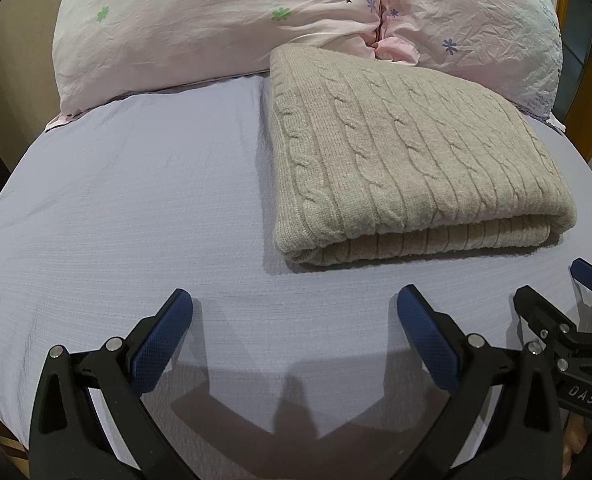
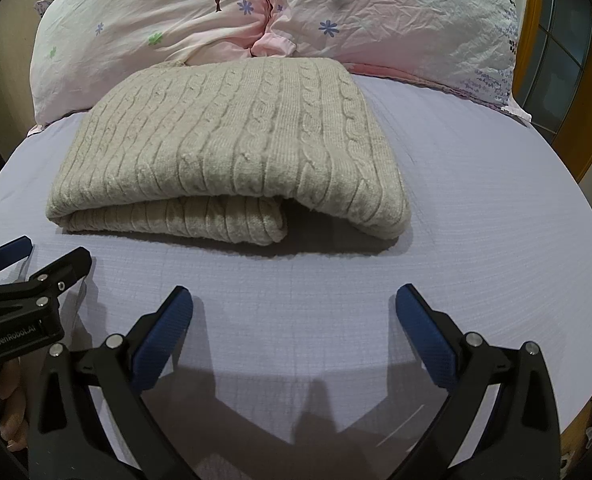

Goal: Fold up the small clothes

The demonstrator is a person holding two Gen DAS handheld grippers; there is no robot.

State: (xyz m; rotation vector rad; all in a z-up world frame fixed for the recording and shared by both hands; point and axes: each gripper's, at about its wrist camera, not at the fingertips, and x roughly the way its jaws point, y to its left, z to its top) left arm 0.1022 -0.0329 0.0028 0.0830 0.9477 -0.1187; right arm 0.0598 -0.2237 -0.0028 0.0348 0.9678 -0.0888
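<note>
From my left wrist camera, the left gripper [image 1: 294,306] hangs low over the bed sheet [image 1: 136,208] with its blue-padded fingers [image 1: 162,344] spread wide and nothing between them. The folded sweater [image 1: 407,160] lies ahead and to the right, flat on the sheet, its thick folded edge facing me and its far edge touching the pillows [image 1: 216,28] at the head of the bed. Its left edge runs straight away from me, and to the left of it I have a broad stretch of bare sheet reaching the rounded edge of the bed. At the right border I see the right gripper [image 1: 567,300] just beside mine, low over the sheet and short of the sweater's near edge. From my right wrist camera, the right gripper [image 2: 294,306] also has its fingers [image 2: 425,340] wide apart and holds nothing. Here the sweater [image 2: 232,148] sits ahead and to the left; its near edge shows two layers, the top layer overhanging at the right corner with a dark gap beneath. Bare sheet [image 2: 475,200] lies open to the right of it, up to the pillows [image 2: 375,12]. The left gripper [image 2: 36,272] shows at the left border, near the sweater's front left corner but apart from it.
</note>
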